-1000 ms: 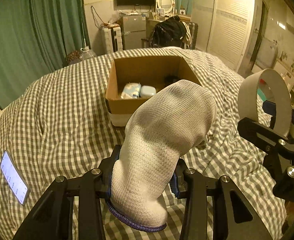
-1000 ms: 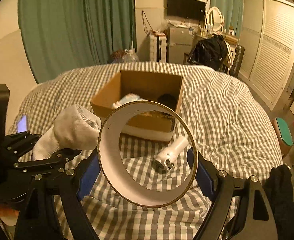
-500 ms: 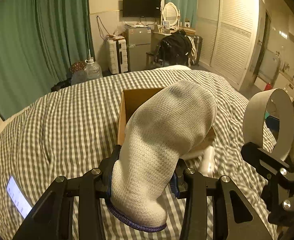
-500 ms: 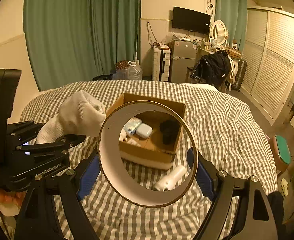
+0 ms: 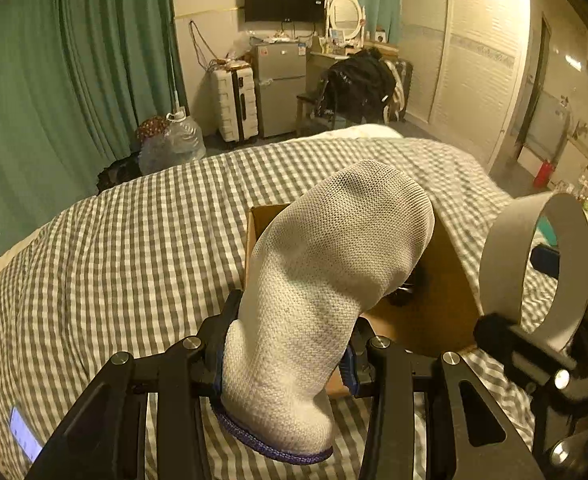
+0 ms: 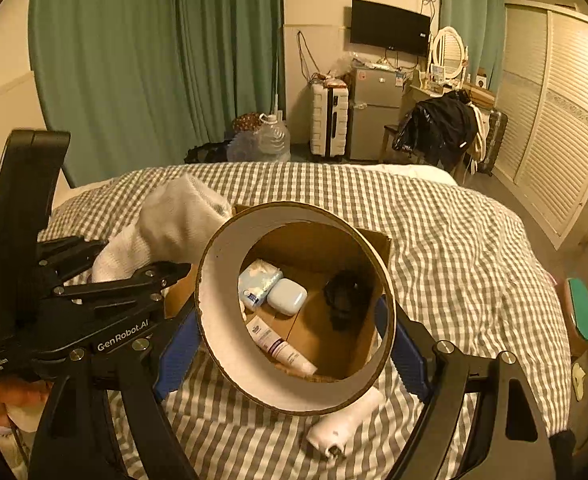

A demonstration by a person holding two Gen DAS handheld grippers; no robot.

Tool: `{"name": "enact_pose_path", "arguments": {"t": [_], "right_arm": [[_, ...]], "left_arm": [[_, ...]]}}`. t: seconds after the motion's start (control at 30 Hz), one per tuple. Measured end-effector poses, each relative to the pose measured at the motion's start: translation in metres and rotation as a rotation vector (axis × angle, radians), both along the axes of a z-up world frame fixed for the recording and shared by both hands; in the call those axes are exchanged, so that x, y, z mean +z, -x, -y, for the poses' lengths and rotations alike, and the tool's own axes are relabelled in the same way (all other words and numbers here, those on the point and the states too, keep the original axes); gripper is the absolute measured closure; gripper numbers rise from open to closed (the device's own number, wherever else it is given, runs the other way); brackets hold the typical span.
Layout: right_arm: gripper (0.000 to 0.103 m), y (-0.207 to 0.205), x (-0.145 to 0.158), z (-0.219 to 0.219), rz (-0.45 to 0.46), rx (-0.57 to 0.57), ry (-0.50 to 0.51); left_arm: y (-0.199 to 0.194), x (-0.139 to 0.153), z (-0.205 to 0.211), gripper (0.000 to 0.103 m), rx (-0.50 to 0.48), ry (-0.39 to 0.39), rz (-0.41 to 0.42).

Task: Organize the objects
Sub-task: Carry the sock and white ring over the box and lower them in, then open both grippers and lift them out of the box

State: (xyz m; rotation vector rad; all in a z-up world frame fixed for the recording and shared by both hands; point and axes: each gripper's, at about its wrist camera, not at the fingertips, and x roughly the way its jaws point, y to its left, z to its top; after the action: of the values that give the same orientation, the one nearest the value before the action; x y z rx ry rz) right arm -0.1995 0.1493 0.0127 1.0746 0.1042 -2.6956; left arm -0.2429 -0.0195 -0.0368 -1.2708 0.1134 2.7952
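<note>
- The left gripper (image 5: 285,364) is clamping a white mesh sock (image 5: 326,280) near its purple-edged cuff, the jaws closed to the width of the bunched fabric; the toe is standing up and leaning right, above the near left corner of the cardboard box (image 5: 434,312).
- The right gripper (image 6: 294,344) is pinching a wide cardboard tape ring (image 6: 217,320) across its outer wall, the blue pads pressing on either side; the jaws are spread about as wide as the ring.
- The ring is hovering over the box, which is sitting on the gingham duvet (image 6: 434,240).
- In the left view the sock is hiding most of the box, so its contents are not showing, apart from a dark shape that is hard to make out.
- The right view, looking through the ring, is showing the box floor: a pale blue tissue packet (image 6: 255,282), a light blue case (image 6: 287,296), a white tube (image 6: 281,346) and a black object (image 6: 346,292) too dark to identify.
- Only the right view is showing a white cylindrical item (image 6: 344,420) lying on the duvet just in front of the box, partly cut off by the ring.
- Only the left view is showing a lit phone (image 5: 23,438) at the duvet's left edge.
</note>
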Motion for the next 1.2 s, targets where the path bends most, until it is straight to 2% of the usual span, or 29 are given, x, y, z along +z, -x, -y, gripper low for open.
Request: {"name": "enact_pose_path", "arguments": {"t": [0.4, 0.57, 0.77, 0.9, 0.97, 1.0, 1.03, 1.2], "right_arm": [[0.02, 0.064, -0.081, 0.001, 0.129, 0.029, 0.003], [0.02, 0.076, -0.098, 0.0, 0.142, 0.041, -0.023], [0.018, 0.08, -0.106, -0.007, 0.15, 0.044, -0.001], [0.018, 0.076, -0.104, -0.009, 0.152, 0.044, 0.006], [0.012, 0.072, -0.101, -0.009, 0.152, 0.034, -0.012], [0.011, 0.07, -0.098, -0.008, 0.147, 0.03, -0.025], [0.011, 0.068, -0.095, -0.008, 0.142, 0.027, -0.041], [0.011, 0.049, -0.069, -0.008, 0.118, 0.018, -0.079]], "left_arm": [[0.054, -0.047, -0.009, 0.06, -0.055, 0.063, 0.065], [0.061, -0.06, -0.019, 0.06, -0.078, 0.081, 0.082], [0.067, -0.066, -0.024, 0.06, -0.076, 0.098, 0.098], [0.062, -0.063, -0.026, 0.053, -0.074, 0.089, 0.11], [0.057, -0.058, -0.027, 0.048, -0.081, 0.064, 0.117], [0.055, -0.056, -0.027, 0.042, -0.08, 0.058, 0.117], [0.052, -0.051, -0.027, 0.035, -0.076, 0.052, 0.11], [0.031, -0.018, -0.025, 0.024, -0.066, 0.019, 0.077]]}}
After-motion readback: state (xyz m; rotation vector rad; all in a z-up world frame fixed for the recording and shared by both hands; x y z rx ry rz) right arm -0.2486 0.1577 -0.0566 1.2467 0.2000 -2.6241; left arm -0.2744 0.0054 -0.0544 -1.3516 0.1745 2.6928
